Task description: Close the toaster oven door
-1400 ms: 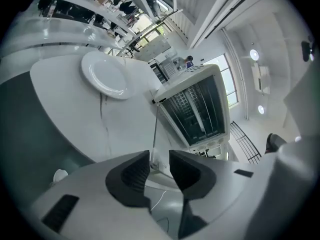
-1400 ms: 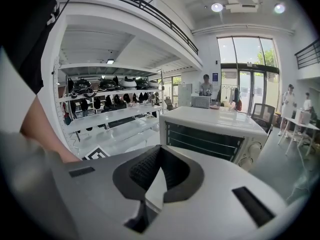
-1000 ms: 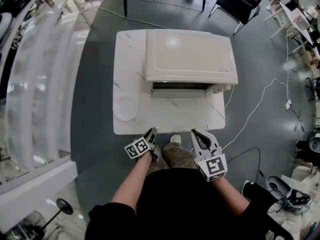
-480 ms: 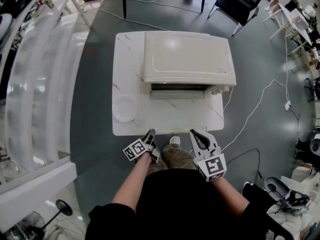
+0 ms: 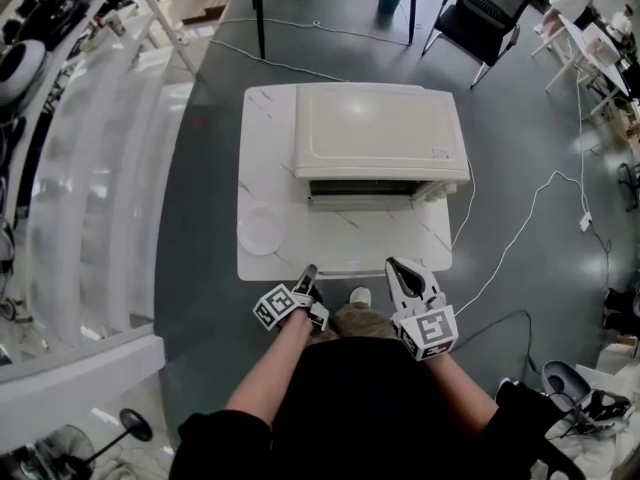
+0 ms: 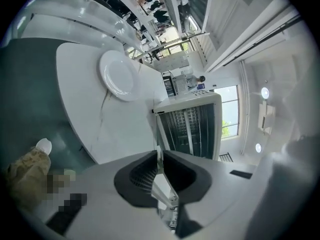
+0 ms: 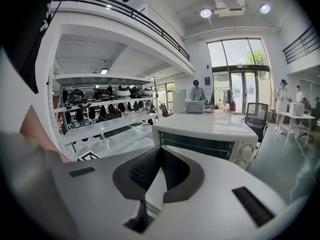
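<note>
A cream toaster oven (image 5: 380,133) stands at the back of a white marble table (image 5: 340,240). Its dark glass door (image 5: 360,189) stands upright against the front, also plain in the left gripper view (image 6: 192,126) and the right gripper view (image 7: 200,146). Both grippers hover at the table's near edge, apart from the oven. The jaws of my left gripper (image 5: 309,271) (image 6: 159,151) are closing, only a thin slit left between the tips, and nothing is in it. Beside it, my right gripper (image 5: 398,266) (image 7: 159,151) has its tips together and holds nothing.
A white plate (image 5: 260,232) (image 6: 117,76) lies on the table's front left. A glass-topped shelf unit (image 5: 80,168) runs along the left. A black chair (image 5: 480,8) stands beyond the table and a white cable (image 5: 520,218) trails on the floor at right.
The head view has shifted, so the table and oven sit a little lower and more to the right. Both grippers stay at the table's near edge. The left jaws look narrower.
</note>
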Motion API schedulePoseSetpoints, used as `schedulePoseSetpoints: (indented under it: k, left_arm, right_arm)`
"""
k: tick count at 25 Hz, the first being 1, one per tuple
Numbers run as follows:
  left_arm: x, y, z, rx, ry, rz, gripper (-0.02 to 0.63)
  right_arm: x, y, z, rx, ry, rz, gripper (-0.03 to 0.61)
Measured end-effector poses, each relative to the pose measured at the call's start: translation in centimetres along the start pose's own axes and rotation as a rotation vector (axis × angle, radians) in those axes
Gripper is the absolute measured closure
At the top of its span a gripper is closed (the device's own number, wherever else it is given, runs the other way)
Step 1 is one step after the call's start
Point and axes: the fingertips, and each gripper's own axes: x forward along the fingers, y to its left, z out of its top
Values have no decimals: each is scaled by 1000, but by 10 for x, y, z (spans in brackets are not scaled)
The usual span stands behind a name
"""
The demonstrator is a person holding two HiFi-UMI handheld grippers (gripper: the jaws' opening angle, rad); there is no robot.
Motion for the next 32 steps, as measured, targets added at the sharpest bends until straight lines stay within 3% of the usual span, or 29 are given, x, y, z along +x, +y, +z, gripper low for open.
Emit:
schedulePoseSetpoints:
  k: [6,21,32]
  left_arm:
    - [-1,-20,6,-55,-59,-42,561]
    - [-2,-56,13,-78,-71,95,561]
    - [3,-70,24,-143,-76,87,560]
  right_arm:
    - [-2,-1,14,13,-44,12,558]
    - [-5,-13,45,-16,-108,-13,558]
    - [4,-11,53,-25,-135,5,558]
